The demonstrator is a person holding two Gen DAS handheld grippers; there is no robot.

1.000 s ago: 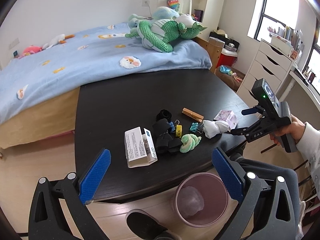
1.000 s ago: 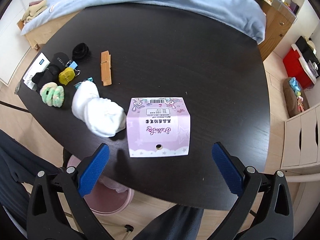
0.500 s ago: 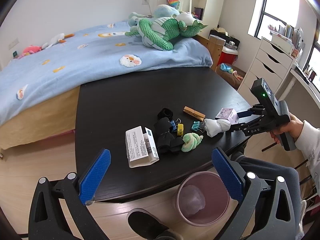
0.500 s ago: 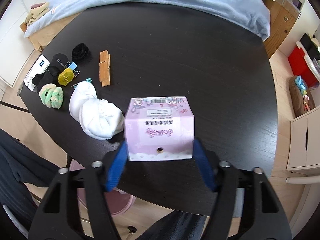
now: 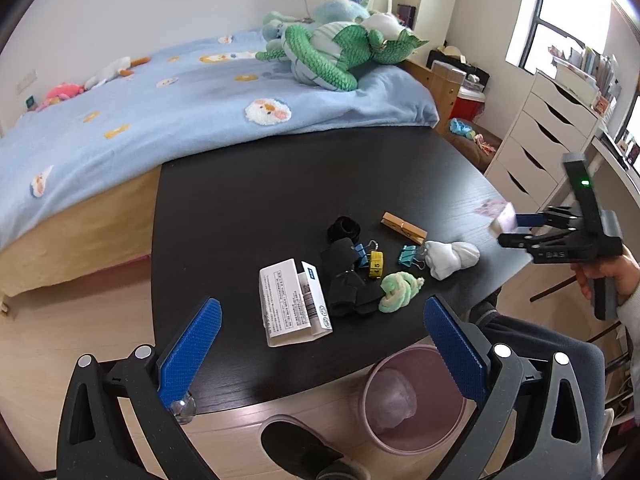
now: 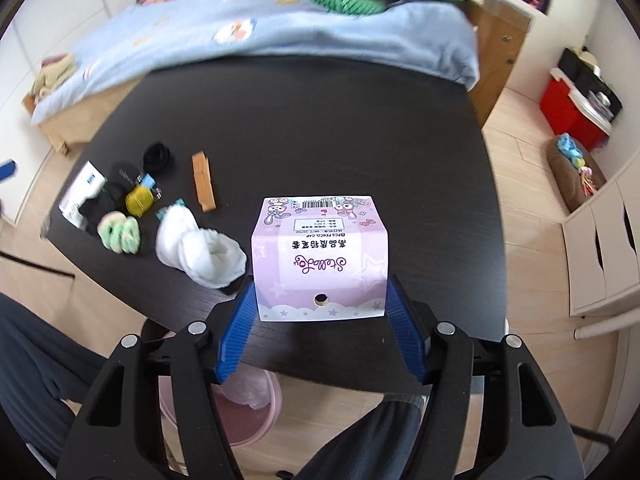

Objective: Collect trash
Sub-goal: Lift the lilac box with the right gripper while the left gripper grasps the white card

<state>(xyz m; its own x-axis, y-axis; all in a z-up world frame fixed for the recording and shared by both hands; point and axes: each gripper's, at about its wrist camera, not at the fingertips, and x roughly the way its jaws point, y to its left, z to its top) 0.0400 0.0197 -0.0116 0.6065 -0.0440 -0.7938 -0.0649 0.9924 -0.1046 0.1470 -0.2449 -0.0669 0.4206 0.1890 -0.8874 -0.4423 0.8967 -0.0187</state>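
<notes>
My right gripper is shut on a pink printed carton, one blue pad against each side, and holds it just above the near edge of the black table. In the left wrist view this carton hangs blurred at the tips of the right gripper, off the table's right side. My left gripper stands open and empty above the table's front edge, with a white printed box lying just beyond its fingers. A pink bin stands on the floor under the table's front edge.
On the table lie a rolled white sock, a green scrunchie, a wooden clothespin, binder clips, a yellow tape measure and black items. A bed lies behind, white drawers to the right. A person's legs are near the bin.
My right gripper has shut on the pink carton and lifted it off the table, tilting a little. The left gripper has hardly moved.
</notes>
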